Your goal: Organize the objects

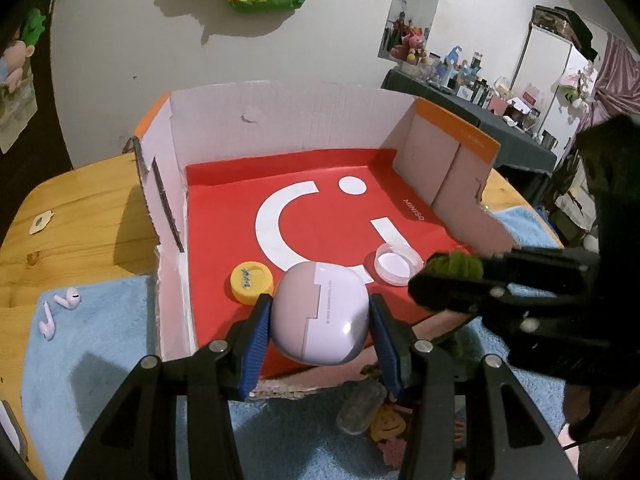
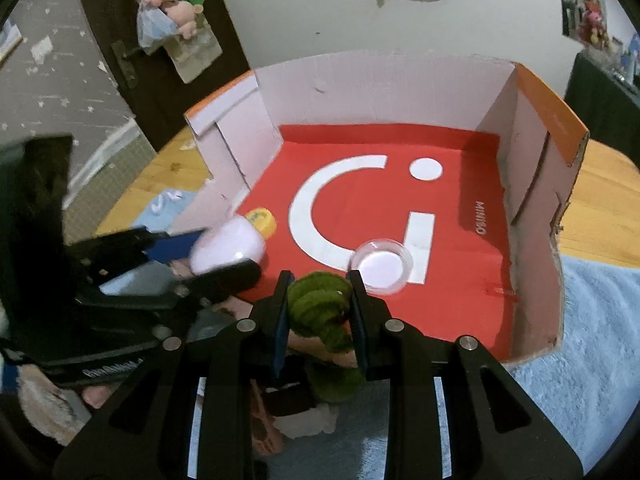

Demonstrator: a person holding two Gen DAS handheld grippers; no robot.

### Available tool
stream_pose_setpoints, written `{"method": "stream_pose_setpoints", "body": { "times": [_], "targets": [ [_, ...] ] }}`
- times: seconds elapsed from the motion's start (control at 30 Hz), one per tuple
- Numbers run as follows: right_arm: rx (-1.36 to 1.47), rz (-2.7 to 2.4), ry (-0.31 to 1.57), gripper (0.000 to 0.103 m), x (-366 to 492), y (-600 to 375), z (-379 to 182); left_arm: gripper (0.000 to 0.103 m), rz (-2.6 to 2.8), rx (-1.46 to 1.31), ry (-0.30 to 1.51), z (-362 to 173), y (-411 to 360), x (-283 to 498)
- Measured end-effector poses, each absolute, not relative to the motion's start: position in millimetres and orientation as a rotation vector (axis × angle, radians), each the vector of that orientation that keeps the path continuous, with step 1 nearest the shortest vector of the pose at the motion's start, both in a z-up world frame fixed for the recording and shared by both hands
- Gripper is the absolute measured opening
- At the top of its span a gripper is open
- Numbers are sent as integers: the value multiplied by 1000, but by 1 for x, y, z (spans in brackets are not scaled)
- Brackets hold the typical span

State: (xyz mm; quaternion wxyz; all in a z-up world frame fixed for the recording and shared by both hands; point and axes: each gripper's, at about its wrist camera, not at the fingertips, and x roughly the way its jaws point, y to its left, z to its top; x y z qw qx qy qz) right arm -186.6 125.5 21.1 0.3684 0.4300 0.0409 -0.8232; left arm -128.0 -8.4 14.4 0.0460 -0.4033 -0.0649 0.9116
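Observation:
My left gripper (image 1: 318,306) is shut on a lilac earbud case (image 1: 320,312), held over the near edge of the red-floored cardboard box (image 1: 288,116). The case (image 2: 228,250) shows blurred in the right wrist view too. My right gripper (image 2: 320,286) is shut on a coiled green fuzzy toy (image 2: 320,304), also at the box's near edge. That toy (image 1: 454,266) appears at the right in the left wrist view. A yellow cap (image 1: 252,282) and a clear round lid (image 1: 398,264) lie on the box floor.
Two pink earbuds (image 1: 60,312) lie on a blue towel (image 1: 92,356) left of the box. A small clear bottle (image 1: 358,408) and a yellow sticker (image 1: 390,424) sit on the towel below the box edge. The wooden table (image 1: 80,216) carries it all, by a white wall.

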Motion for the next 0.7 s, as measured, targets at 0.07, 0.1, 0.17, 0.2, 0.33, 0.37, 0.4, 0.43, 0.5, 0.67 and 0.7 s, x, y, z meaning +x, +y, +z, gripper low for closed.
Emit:
{"method": "stream_pose_setpoints", "body": {
  "times": [0.07, 0.1, 0.17, 0.2, 0.33, 0.37, 0.4, 0.43, 0.5, 0.67, 0.7],
  "targets": [
    [1090, -2112, 108, 25, -189, 126, 28, 50, 2781, -1231, -205, 15, -9, -128],
    [1086, -2110, 126, 25, -189, 124, 30, 50, 2778, -1235, -209, 15, -9, -129],
    [1098, -2094, 161, 25, -191, 119, 29, 50, 2774, -1256, -212, 14, -10, -132],
    [1112, -2082, 172, 25, -193, 116, 26, 50, 2773, -1269, -209, 12, -10, -134],
    [1158, -2019, 158, 25, -197, 110, 16, 50, 2766, -1324, -200, 5, -13, -140],
    [1170, -2005, 154, 25, -198, 109, 13, 50, 2768, -1334, -189, 3, -13, -141],
    [1181, -1991, 149, 25, -200, 108, 10, 50, 2774, -1340, -170, 3, -12, -142],
    [1195, -1975, 142, 25, -202, 108, 8, 50, 2775, -1344, -163, 2, -13, -143],
    [1223, -1953, 123, 25, -207, 108, 3, 50, 2773, -1354, -153, 2, -12, -145],
    [1260, -1984, 129, 25, -221, 113, -6, 50, 2720, -1351, -195, 4, -11, -148],
    [1252, -2013, 148, 25, -222, 114, -6, 50, 2708, -1348, -202, 4, -10, -149]
  ]
}}
